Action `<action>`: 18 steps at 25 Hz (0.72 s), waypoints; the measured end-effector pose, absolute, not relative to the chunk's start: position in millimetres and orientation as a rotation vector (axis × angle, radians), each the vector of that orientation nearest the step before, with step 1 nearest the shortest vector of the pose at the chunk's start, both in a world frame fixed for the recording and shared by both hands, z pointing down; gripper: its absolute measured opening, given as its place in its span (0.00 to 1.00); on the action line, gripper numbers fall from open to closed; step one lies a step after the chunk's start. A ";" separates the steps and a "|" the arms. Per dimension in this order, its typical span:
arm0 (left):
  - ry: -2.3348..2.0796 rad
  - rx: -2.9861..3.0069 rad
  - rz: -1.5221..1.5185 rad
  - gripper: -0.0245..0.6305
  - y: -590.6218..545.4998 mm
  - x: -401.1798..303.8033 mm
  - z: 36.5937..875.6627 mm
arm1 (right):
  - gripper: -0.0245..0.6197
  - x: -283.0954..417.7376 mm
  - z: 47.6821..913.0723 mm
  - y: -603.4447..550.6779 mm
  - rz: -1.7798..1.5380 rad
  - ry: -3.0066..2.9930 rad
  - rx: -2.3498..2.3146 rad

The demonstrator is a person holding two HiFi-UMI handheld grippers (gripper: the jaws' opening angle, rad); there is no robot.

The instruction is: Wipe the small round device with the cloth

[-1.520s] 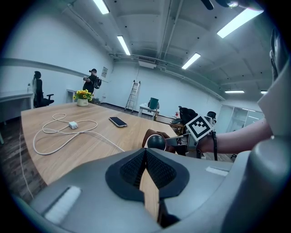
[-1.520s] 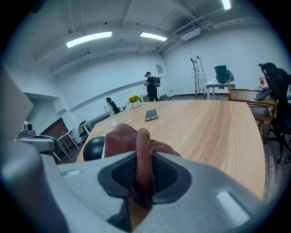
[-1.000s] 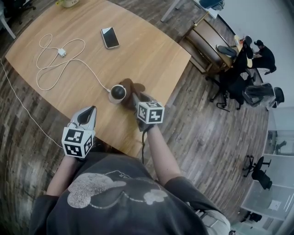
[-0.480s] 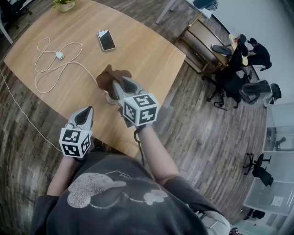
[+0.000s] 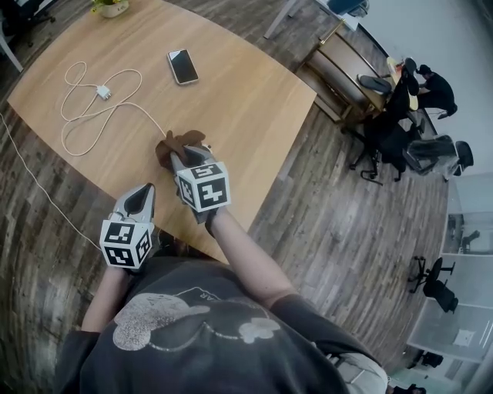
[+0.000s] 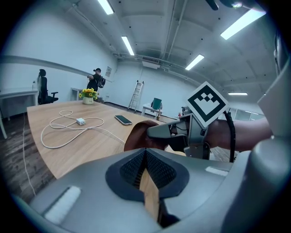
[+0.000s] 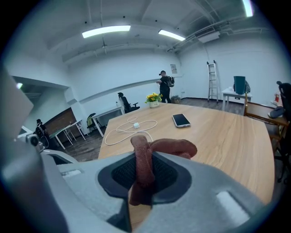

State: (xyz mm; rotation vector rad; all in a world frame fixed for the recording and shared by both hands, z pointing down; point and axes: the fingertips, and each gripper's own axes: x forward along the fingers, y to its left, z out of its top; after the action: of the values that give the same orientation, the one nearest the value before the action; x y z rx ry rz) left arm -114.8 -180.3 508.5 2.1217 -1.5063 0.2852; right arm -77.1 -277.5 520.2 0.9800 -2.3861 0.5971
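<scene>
The small round device is hidden under the brown cloth [image 5: 182, 141] and my right gripper [image 5: 176, 157] near the front edge of the wooden table [image 5: 246, 100]. That gripper is shut on the cloth [image 7: 169, 147], a fold of which stands up between its jaws in the right gripper view. My left gripper [image 5: 139, 200] hangs at the table's near edge, to the left of the cloth, shut with nothing in it. In the left gripper view the cloth [image 6: 135, 136] and the right gripper [image 6: 155, 131] lie just ahead of the left gripper [image 6: 145, 167].
A white charging cable with its plug [image 5: 102, 90] loops over the table's left part and runs toward the cloth. A phone [image 5: 183, 66] lies farther back, and a flower pot [image 5: 112, 7] stands at the far corner. Desks, chairs and seated people [image 5: 420, 85] are off to the right.
My right gripper has carried the cloth leftward from beside the round device to over it; the device, visible a second ago, is now covered. The left gripper has barely moved.
</scene>
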 end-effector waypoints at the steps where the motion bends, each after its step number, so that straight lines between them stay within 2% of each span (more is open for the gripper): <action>1: -1.510 2.115 0.286 0.07 -179.9 -117.3 509.5 | 0.14 -78.6 522.7 -276.5 0.583 -2.379 0.984; 18: -1.467 2.110 0.302 0.07 -174.4 -130.2 522.2 | 0.14 -79.7 578.3 -242.1 0.729 -2.248 1.007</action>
State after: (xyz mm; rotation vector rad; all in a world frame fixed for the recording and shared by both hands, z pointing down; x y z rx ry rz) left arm -130.2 -174.4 522.2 2.1097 -1.4669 0.3024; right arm -79.7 -242.1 578.3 1.0073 -2.2483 0.7295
